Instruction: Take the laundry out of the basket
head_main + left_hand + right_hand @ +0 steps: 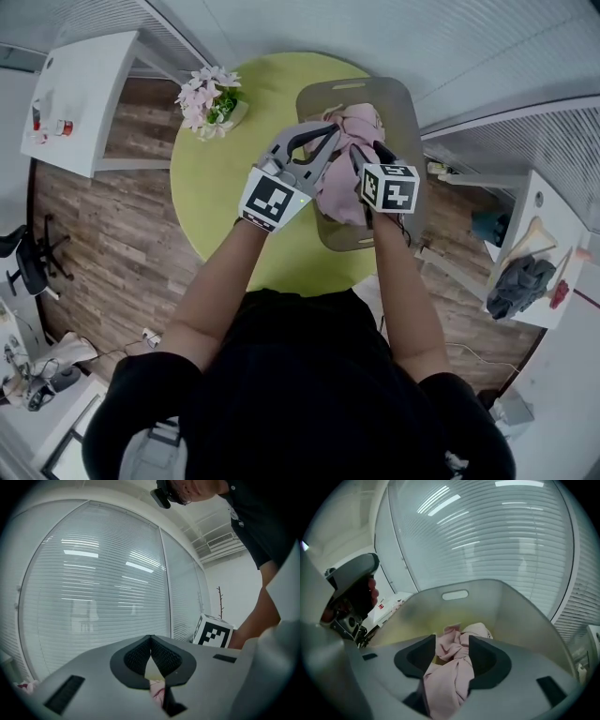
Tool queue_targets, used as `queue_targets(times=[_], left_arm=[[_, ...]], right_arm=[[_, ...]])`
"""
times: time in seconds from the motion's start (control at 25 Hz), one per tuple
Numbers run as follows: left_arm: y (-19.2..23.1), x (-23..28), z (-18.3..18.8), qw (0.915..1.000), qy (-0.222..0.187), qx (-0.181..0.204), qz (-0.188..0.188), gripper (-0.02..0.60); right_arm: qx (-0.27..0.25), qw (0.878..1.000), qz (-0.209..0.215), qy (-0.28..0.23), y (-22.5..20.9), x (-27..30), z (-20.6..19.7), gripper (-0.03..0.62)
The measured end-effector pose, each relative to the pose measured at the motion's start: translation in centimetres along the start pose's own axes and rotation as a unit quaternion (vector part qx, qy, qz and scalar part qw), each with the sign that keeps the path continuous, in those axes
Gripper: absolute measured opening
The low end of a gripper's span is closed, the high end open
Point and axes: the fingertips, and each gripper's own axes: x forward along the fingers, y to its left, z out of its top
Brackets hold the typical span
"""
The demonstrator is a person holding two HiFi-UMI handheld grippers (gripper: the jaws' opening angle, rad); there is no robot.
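Observation:
A grey laundry basket [403,112] stands on the round green table [220,211]. A pink garment [342,187] hangs bunched above it between both grippers. My left gripper [328,133] is tilted up toward the window blinds; its pads meet at the tips [151,641], and a bit of pink cloth [158,694] is pinched just below them. My right gripper [452,648] points into the basket [511,604]. Its jaws stand apart and the pink garment [450,677] drapes loosely through the gap. More pink cloth lies on the basket floor.
A pot of pale flowers [211,101] stands on the table left of the basket. A white desk [80,103] is at the far left and a white shelf unit [530,253] with clutter at the right. An office chair [28,253] stands on the wooden floor.

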Motion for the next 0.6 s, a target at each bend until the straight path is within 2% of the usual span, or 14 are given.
queue_targets(times=[0.12, 0.28, 0.6], left_arm=[[0.3, 0.5, -0.7, 1.0, 0.007, 0.002, 0.002, 0.011], [0.9, 1.0, -1.1, 0.9999, 0.013, 0.002, 0.006, 0.011], [1.4, 1.7, -1.9, 0.9997, 0.021, 0.002, 0.016, 0.011]], right_arm=[[0.021, 0.999, -0.001, 0.042, -0.7, 2.4, -1.6, 0.262], [0.046, 0.996, 0.002, 0.081, -1.6, 5.1, -3.5, 0.298], [0.065, 0.988, -0.04, 0.136, -3.9, 8.9, -6.5, 0.407]])
